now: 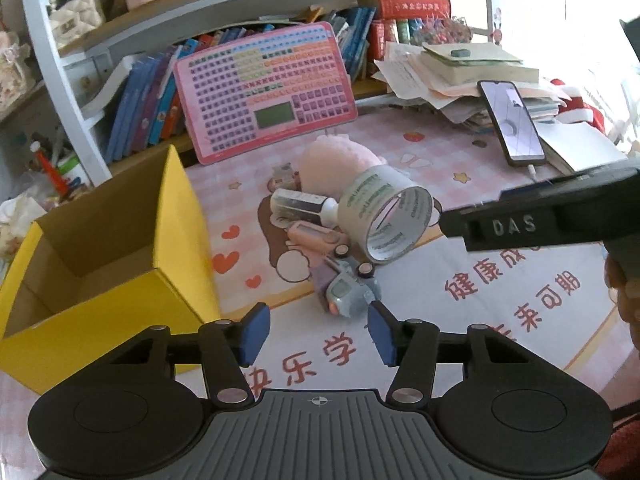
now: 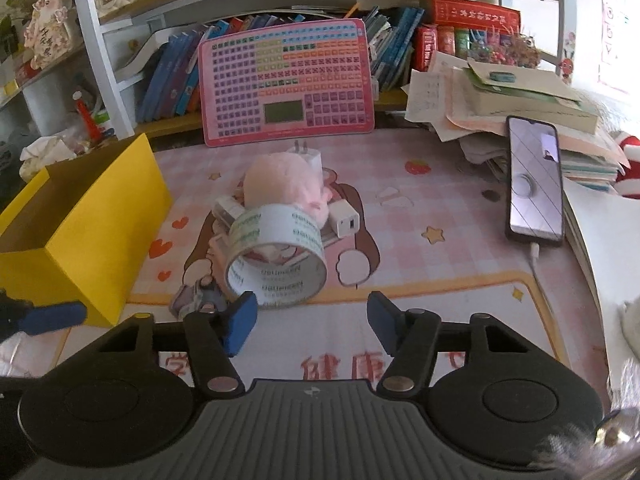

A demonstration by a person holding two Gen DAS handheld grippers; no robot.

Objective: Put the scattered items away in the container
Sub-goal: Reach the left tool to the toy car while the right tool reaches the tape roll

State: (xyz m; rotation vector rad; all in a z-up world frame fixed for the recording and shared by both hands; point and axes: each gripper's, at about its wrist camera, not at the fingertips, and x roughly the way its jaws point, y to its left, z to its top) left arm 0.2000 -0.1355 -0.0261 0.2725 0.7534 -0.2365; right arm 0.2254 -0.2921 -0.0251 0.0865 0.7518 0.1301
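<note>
A pile of small items lies mid-desk: a tape roll (image 1: 376, 204) (image 2: 276, 224) on its side, a pink plush (image 1: 336, 156) (image 2: 276, 180), a clear bottle (image 1: 296, 204), a pink toy car (image 1: 312, 236), a grey-blue toy car (image 1: 348, 292) (image 2: 196, 296) and a white charger (image 2: 346, 220). The open yellow box (image 1: 100, 312) (image 2: 100, 220) stands left of the pile. My left gripper (image 1: 318, 332) is open and empty, just short of the grey car. My right gripper (image 2: 312, 322) is open and empty, with the tape roll just ahead of its left pad.
A pink keyboard board (image 1: 268, 88) leans on the bookshelf behind the pile. A phone (image 1: 512, 124) (image 2: 534, 184) with its cable rests against stacked papers and books (image 1: 460, 76) at the right. A patterned mat (image 1: 500, 280) covers the desk.
</note>
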